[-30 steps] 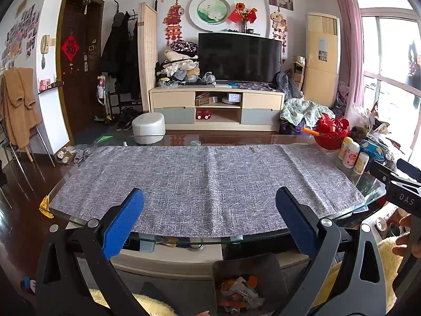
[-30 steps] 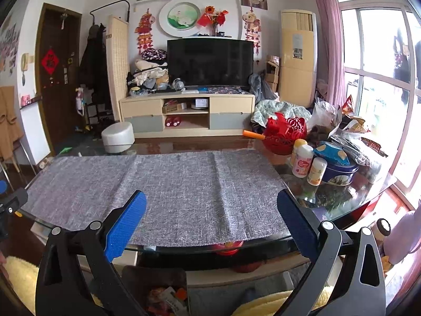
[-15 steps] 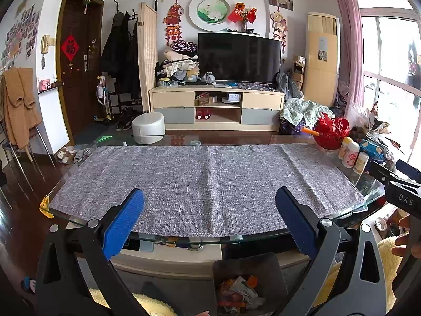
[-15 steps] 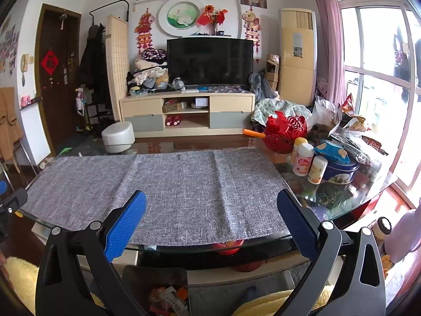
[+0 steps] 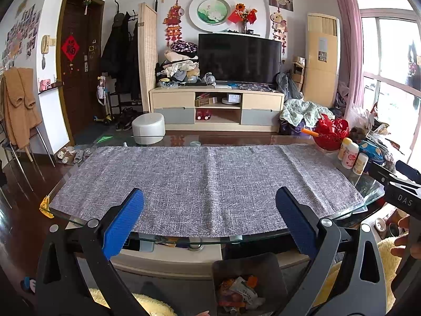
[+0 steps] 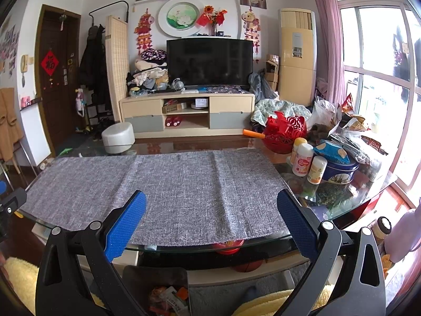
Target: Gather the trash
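A dark trash bin (image 5: 268, 266) stands on the floor below the table's near edge, with crumpled wrappers (image 5: 240, 293) inside; it also shows in the right wrist view (image 6: 158, 276). My left gripper (image 5: 210, 205) is open and empty, held over the near edge of the grey cloth (image 5: 205, 184). My right gripper (image 6: 211, 208) is open and empty, over the same cloth (image 6: 171, 184) further right. The right gripper's body shows at the right edge of the left wrist view (image 5: 402, 192).
The cloth lies on a glass table (image 6: 342, 202). At its right end stand a red basket (image 6: 285, 131), small bottles (image 6: 302, 159), a blue tin (image 6: 339, 168) and snack bags (image 6: 350, 131). A white stool (image 5: 148, 127) and TV cabinet (image 5: 217, 108) are beyond.
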`<control>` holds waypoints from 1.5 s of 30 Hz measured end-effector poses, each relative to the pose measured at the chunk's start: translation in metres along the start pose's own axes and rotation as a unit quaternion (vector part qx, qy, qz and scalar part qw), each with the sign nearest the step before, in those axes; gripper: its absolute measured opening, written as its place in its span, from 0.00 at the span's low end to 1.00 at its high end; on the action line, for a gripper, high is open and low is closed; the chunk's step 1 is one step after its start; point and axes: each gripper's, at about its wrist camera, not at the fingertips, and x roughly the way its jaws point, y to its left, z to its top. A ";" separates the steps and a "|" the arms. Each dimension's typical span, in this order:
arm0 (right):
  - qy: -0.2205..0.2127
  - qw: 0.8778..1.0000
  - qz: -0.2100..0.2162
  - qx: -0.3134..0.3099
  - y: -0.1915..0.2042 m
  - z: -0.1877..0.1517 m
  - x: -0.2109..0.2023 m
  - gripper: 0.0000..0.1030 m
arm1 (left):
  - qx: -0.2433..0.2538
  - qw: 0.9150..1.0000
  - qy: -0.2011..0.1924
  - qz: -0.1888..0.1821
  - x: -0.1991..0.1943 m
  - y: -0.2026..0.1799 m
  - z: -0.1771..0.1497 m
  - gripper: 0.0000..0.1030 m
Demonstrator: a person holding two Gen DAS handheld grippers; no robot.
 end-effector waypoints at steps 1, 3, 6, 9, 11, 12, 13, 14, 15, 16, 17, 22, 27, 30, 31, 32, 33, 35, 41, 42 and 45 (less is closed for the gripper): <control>0.000 1.000 0.000 0.000 0.000 0.000 0.000 0.97 | 0.000 1.000 0.000 0.000 0.000 0.000 0.000 0.92; 0.000 1.000 0.000 0.000 0.001 -0.002 0.000 0.97 | 0.000 1.000 0.000 0.001 -0.001 -0.001 0.000 0.92; 0.000 1.000 0.000 0.000 0.001 -0.001 -0.001 0.97 | 0.000 1.000 0.000 0.000 -0.001 -0.001 0.000 0.92; 0.000 1.000 -0.001 0.001 0.001 -0.002 -0.001 0.97 | 0.000 1.000 0.000 0.001 -0.001 -0.001 0.000 0.92; 0.000 1.000 -0.002 0.001 0.002 -0.002 -0.001 0.97 | 0.000 1.000 0.000 0.001 -0.001 -0.001 0.001 0.92; 0.001 1.000 -0.003 0.001 0.002 -0.003 -0.001 0.97 | 0.000 1.000 0.001 0.001 -0.002 -0.002 0.001 0.92; 0.002 1.000 -0.003 0.001 0.003 -0.004 -0.001 0.97 | 0.000 1.000 0.000 0.001 -0.002 -0.002 0.001 0.92; 0.003 1.000 -0.003 0.002 0.003 -0.004 -0.002 0.97 | 0.000 1.000 0.000 0.001 -0.001 -0.001 0.001 0.92; 0.003 1.000 -0.003 0.002 0.003 -0.005 -0.002 0.97 | 0.000 1.000 0.000 0.001 -0.001 -0.002 0.001 0.92; 0.002 1.000 -0.003 0.002 0.004 -0.005 -0.003 0.97 | 0.000 1.000 0.000 0.001 -0.001 -0.002 0.001 0.92; 0.002 1.000 -0.003 0.002 0.003 -0.005 -0.002 0.97 | -0.001 1.000 0.000 0.001 -0.001 -0.002 0.001 0.92; 0.002 1.000 -0.003 0.003 0.003 -0.005 -0.003 0.97 | -0.001 1.000 0.000 0.001 -0.002 -0.002 0.001 0.92; 0.002 1.000 -0.004 0.004 0.004 -0.004 -0.003 0.97 | -0.001 1.000 0.000 0.001 -0.003 -0.003 0.002 0.92; 0.002 1.000 -0.003 0.004 0.004 -0.004 -0.003 0.97 | -0.005 1.000 0.002 0.002 -0.002 -0.001 0.002 0.92; 0.002 1.000 -0.003 0.004 0.003 -0.004 -0.003 0.97 | -0.009 1.000 0.005 -0.001 -0.002 0.000 0.002 0.92; 0.002 1.000 -0.003 0.004 0.003 -0.004 -0.003 0.97 | -0.012 1.000 0.007 -0.003 -0.002 0.001 0.002 0.92; 0.002 1.000 -0.004 0.004 0.004 -0.005 -0.003 0.97 | -0.016 1.000 0.008 -0.004 -0.002 0.001 0.002 0.92; 0.003 1.000 -0.005 0.004 0.004 -0.004 -0.003 0.97 | -0.027 1.000 0.010 -0.009 -0.001 0.004 0.003 0.92; 0.005 1.000 -0.004 0.005 0.004 -0.003 -0.003 0.97 | -0.019 1.000 0.016 0.000 0.001 -0.002 0.002 0.92; 0.006 1.000 -0.004 0.005 0.004 -0.003 -0.003 0.97 | -0.018 1.000 0.015 -0.002 0.001 -0.003 0.002 0.92; 0.007 1.000 -0.004 0.005 0.005 -0.002 -0.004 0.97 | -0.018 1.000 0.008 -0.010 0.000 -0.004 0.001 0.92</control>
